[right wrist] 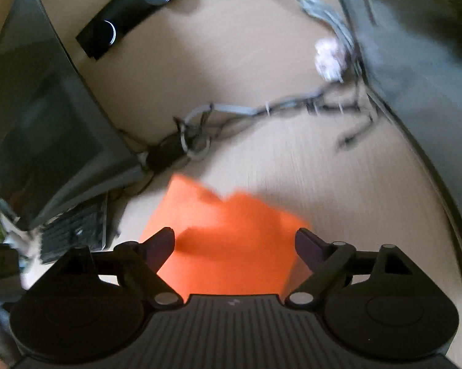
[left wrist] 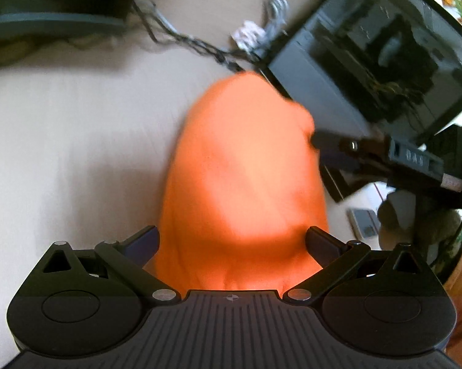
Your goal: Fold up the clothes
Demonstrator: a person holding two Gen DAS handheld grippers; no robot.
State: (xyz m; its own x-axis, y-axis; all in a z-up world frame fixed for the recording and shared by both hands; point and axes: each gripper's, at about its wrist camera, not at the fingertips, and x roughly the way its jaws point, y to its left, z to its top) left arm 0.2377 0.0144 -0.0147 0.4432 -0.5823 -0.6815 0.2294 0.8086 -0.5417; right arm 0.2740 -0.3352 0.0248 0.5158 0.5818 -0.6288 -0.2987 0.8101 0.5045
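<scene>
Both of my views are smeared by motion blur, so the folds and edges of the orange garment [left wrist: 243, 178] are hard to read, and I cannot tell what kind of clothing it is. Its near end is cut off behind the body of each tool. In the left wrist view it lies on the pale tabletop [left wrist: 77, 141] as a long rounded mass reaching away toward a dark monitor [left wrist: 384, 61] and a tangle of cables [left wrist: 182, 38].

My left tool [left wrist: 231, 241] is spread wide, fingers on either side of the cloth's near end and nothing pinched between them; whether they touch it I cannot tell. The right tool [left wrist: 318, 141] enters that view from the right, with its fingertips at the garment's far right edge. From its own camera, its fingers stand well apart over the orange cloth, gripping nothing. A laptop [right wrist: 46, 117] and a black speaker bar [right wrist: 129, 9] lie beyond.
</scene>
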